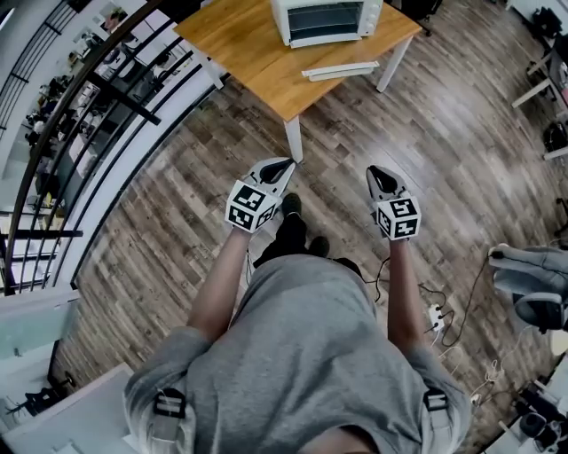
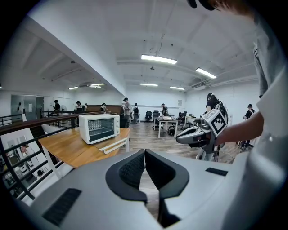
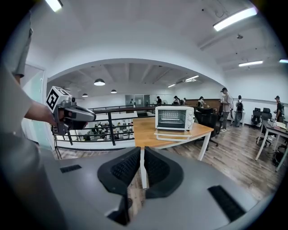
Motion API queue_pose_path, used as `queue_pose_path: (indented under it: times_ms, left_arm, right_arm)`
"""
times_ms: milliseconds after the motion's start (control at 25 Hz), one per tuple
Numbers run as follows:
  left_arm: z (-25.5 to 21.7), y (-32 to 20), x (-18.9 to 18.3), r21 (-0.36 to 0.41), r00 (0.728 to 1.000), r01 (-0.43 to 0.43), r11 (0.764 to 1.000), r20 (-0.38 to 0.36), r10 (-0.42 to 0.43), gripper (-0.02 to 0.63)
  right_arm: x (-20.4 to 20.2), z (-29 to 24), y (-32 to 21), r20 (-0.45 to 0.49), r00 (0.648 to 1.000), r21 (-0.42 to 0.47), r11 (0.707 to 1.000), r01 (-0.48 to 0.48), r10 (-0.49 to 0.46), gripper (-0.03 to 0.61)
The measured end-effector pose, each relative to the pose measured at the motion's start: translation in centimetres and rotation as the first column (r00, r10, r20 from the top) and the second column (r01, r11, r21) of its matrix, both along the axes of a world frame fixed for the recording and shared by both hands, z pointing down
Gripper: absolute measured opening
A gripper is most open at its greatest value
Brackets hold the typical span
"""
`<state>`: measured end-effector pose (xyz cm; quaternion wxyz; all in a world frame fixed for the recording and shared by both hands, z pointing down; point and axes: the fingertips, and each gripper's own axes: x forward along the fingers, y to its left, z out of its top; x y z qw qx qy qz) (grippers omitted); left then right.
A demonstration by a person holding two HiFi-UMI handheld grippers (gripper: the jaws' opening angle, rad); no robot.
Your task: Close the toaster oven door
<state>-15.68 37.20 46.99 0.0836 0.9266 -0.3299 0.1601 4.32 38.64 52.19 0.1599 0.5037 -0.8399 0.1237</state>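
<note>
Left gripper [image 1: 286, 162] closed, right gripper [image 1: 373, 170] barely parted, both empty; toaster oven door [image 1: 340, 70] open well ahead; oven [image 1: 324, 18] could be shoved if pushed off-centre.

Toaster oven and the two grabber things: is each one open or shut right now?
toaster oven: standing upright on the table, front open.
oven door: open, folded down flat in front of the oven.
left gripper: jaws together, nothing held.
right gripper: jaws a crack apart, nothing between them.
</note>
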Motion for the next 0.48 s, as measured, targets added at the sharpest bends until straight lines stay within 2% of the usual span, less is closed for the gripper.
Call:
queue_pose_path:
  times_ms: [480]
  left_arm:
    - [0.3,-0.6,-1.2,-0.018,0.999,0.017,1.000,-0.026,-0.017,0.021]
  right_arm:
    - [-1.1,-0.1,-0.6,0.005,1.000,-0.002,1.000,0.014,-0.014,0.092]
